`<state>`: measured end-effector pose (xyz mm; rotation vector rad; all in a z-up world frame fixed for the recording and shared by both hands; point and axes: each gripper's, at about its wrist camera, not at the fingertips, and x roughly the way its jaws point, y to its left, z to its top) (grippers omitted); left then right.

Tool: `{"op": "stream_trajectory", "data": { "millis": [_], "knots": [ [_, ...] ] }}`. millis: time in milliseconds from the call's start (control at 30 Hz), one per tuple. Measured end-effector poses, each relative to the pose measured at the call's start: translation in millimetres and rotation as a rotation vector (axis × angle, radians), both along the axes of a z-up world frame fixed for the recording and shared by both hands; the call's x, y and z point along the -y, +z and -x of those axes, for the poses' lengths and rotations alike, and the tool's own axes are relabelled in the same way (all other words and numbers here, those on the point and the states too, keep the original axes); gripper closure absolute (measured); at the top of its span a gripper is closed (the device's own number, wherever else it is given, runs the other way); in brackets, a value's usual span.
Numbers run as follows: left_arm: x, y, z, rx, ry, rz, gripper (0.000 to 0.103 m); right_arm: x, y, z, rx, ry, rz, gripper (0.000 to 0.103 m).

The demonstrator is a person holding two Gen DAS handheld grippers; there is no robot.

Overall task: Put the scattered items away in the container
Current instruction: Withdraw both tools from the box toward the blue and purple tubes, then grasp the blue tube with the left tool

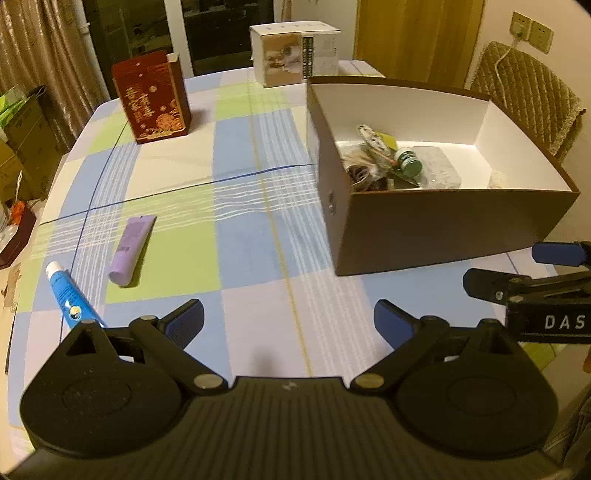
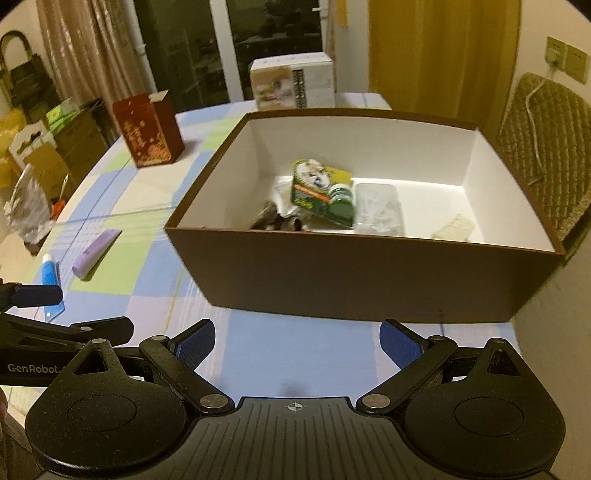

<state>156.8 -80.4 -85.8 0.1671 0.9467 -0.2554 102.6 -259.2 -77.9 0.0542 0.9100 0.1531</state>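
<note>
Each tool is matte black plastic: two rounded lobes, a ribbed centre plate, silver pivot screws, and blue ribbed pads. White lettering marks their sides, "GenRobot" and "DAS".

The left tool and right tool look alike.

You've got a red gift box standing on the checked tablecloth, a white carton behind it, and a quilted chair by the wall sockets.

A checked tablecloth covered the table, bearing a brown box, purple tube, blue tube, red carton and white carton
</note>
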Motion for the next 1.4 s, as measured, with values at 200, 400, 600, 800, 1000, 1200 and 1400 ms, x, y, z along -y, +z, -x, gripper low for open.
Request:
{"op": "stream_trajectory", "data": {
  "millis": [200,400,600,800,1000,1200,1400],
  "knots": [
    [-16.7,-4.0,-1.6,-0.010,0.039,-0.019,0.006,-25.0,-4.2,-6.1,-0.012,0.048,0.018,0.002],
    [-38.4,-6.1,-2.8,-0.022,0.089,-0.019,0.006,-46.7,-8.2,-11.5,-0.021,0.082,0.030,0.002],
    [-58.9,-8.3,-3.5,-0.034,0.142,-0.021,0.006,-68.4,-10.4,-15.4,-0.027,0.111,0.031,0.002],
    [-77.0,-9.5,-5.0,-0.045,0.188,-0.020,0.006,-87.2,-12.6,-19.9,-0.034,0.130,0.017,0.002],
    [-92.7,-13.3,-5.6,-0.053,0.219,-0.031,0.006,-105.0,-16.7,-24.0,-0.043,0.152,0.009,0.002],
    [-109.2,-17.3,-8.8,-0.066,0.257,-0.033,0.006,-121.7,-21.6,-27.3,-0.048,0.169,-0.008,0.002],
    [-127.7,-19.9,-12.8,-0.073,0.298,-0.041,0.006,-142.4,-25.2,-33.8,-0.044,0.205,-0.027,0.002]
  ]
}}
